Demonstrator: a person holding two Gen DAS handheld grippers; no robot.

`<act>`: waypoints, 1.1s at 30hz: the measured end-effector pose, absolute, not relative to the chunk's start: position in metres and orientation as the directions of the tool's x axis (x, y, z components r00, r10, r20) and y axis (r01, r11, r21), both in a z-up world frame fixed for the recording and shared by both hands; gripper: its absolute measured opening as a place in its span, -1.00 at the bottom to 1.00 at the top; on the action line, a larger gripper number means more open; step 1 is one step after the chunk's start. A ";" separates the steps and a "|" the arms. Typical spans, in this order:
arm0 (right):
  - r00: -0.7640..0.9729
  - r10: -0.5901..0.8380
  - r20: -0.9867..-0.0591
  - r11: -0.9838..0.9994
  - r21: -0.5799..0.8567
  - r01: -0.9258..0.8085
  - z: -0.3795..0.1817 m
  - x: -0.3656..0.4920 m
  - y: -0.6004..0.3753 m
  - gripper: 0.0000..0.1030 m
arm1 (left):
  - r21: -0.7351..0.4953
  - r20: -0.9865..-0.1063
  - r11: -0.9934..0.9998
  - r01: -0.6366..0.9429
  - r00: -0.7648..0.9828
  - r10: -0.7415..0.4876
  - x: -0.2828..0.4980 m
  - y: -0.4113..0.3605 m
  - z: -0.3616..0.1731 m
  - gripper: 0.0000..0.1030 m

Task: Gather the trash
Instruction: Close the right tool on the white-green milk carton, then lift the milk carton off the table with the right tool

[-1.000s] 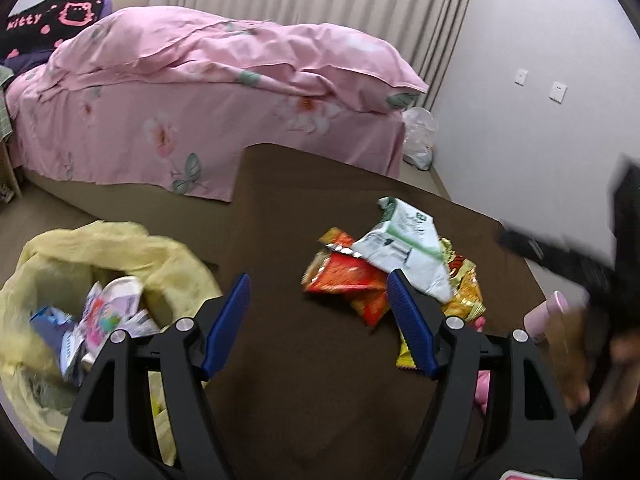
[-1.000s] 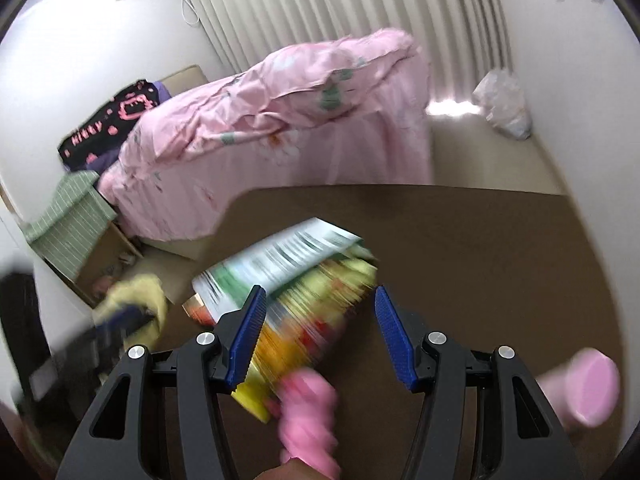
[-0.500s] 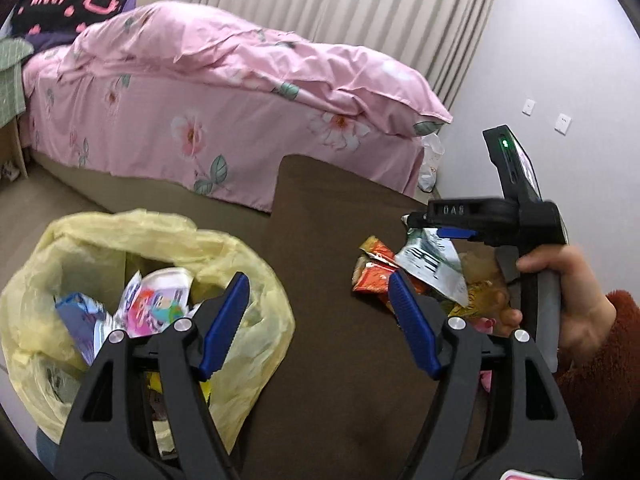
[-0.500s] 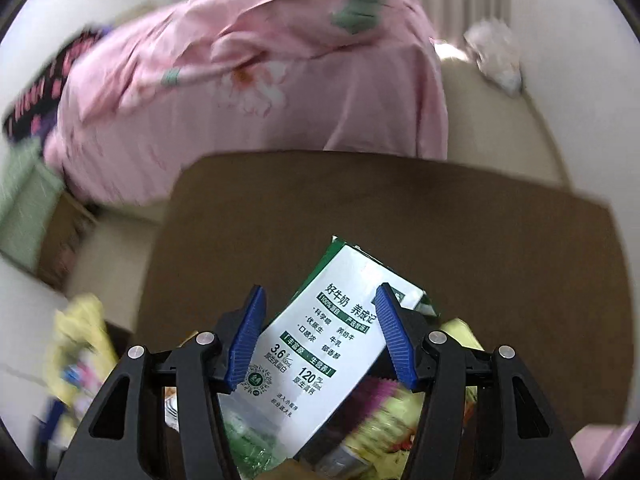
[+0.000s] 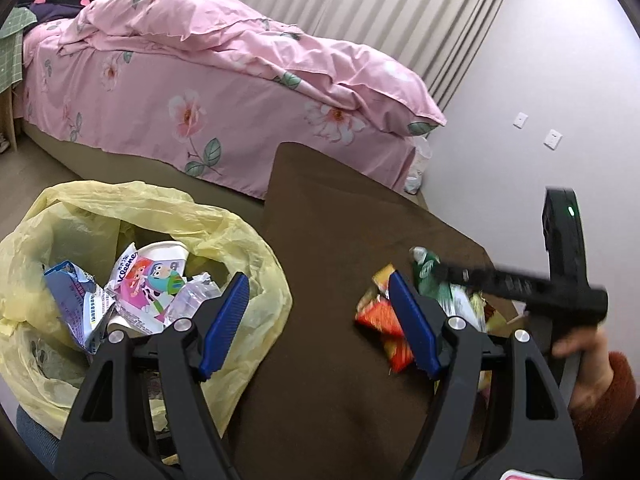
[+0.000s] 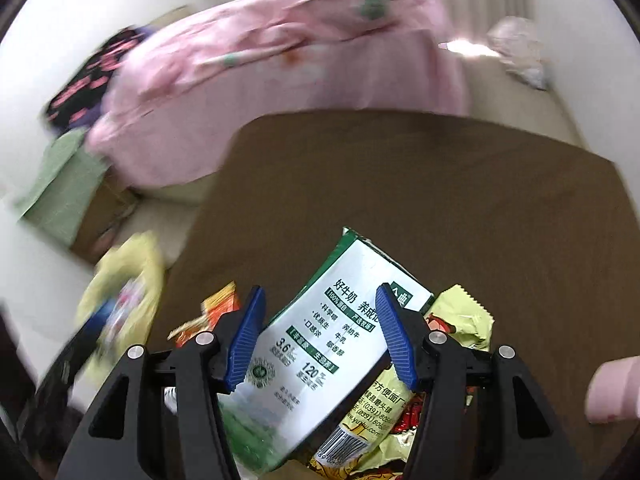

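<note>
A pile of snack wrappers lies on the brown table [image 5: 332, 240]: a green-and-white milk carton [image 6: 332, 340], red and orange wrappers [image 5: 380, 316] and a yellow-green packet [image 6: 464, 320]. My right gripper [image 6: 320, 332] is closed in on the milk carton, its blue pads pressing both sides of it. It shows blurred in the left wrist view [image 5: 444, 276], over the pile. My left gripper [image 5: 320, 320] is open and empty, between the pile and a yellow trash bag [image 5: 240, 240] that holds several wrappers [image 5: 148, 284].
A bed with a pink floral cover [image 5: 224, 92] stands behind the table. A pink cylindrical object [image 6: 612, 392] lies at the table's right. A white plastic bag [image 6: 516, 52] sits on the floor by the wall. The trash bag hangs off the table's left edge.
My right gripper has lowered onto the pile and its pads have closed in on the milk carton. My left gripper has shifted left toward the trash bag, still open.
</note>
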State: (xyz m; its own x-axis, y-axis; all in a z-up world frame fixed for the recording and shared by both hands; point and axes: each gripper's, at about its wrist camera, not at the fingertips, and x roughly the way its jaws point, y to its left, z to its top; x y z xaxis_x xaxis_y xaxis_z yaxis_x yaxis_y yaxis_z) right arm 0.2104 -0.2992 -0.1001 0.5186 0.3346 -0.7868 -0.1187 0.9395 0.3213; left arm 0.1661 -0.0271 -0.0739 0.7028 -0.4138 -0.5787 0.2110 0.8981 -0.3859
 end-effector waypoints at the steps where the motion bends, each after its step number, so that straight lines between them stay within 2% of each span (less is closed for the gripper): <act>1: 0.517 0.343 -0.784 0.938 0.313 -0.148 -0.099 0.202 -0.298 0.04 | -0.385 -0.580 0.898 0.212 0.701 -0.414 0.165 -0.027 -0.074 0.33; 7: 0.606 0.335 -0.721 0.942 0.278 -0.189 -0.079 0.159 -0.313 0.04 | -0.394 -0.594 0.890 0.229 0.676 -0.436 0.162 -0.039 -0.075 0.33; 11: 0.658 0.300 -0.691 0.949 0.286 -0.133 -0.070 0.149 -0.330 0.04 | -0.377 -0.605 0.895 0.240 0.668 -0.434 0.161 -0.050 -0.076 0.33; 15: 0.542 0.386 -0.747 0.907 0.414 -0.074 -0.090 0.175 -0.326 0.04 | -0.358 -0.618 0.898 0.255 0.656 -0.432 0.161 -0.060 -0.079 0.33; 20: 0.504 0.249 -0.827 0.959 0.282 -0.011 -0.098 0.193 -0.311 0.04 | -0.338 -0.601 0.905 0.258 0.682 -0.418 0.157 -0.052 -0.073 0.33; 25: 0.501 0.261 -0.825 0.950 0.313 0.021 -0.102 0.201 -0.310 0.04 | -0.378 -0.602 0.895 0.237 0.671 -0.432 0.160 -0.043 -0.078 0.33; 29: 0.458 0.355 -0.815 0.920 0.391 -0.015 -0.099 0.209 -0.305 0.04 | -0.378 -0.612 0.894 0.242 0.659 -0.437 0.159 -0.043 -0.081 0.33; 33: 0.446 0.275 -0.852 0.959 0.276 -0.065 -0.096 0.211 -0.283 0.04 | -0.386 -0.602 0.895 0.223 0.674 -0.428 0.157 -0.033 -0.079 0.33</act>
State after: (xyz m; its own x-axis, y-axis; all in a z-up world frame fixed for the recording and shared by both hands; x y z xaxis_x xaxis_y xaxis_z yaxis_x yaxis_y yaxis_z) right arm 0.2108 -0.2829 -0.0964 0.4457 0.2752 -0.8518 -0.0646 0.9590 0.2760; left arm 0.1575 -0.0333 -0.0789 0.6745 -0.4277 -0.6017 0.2232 0.8951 -0.3861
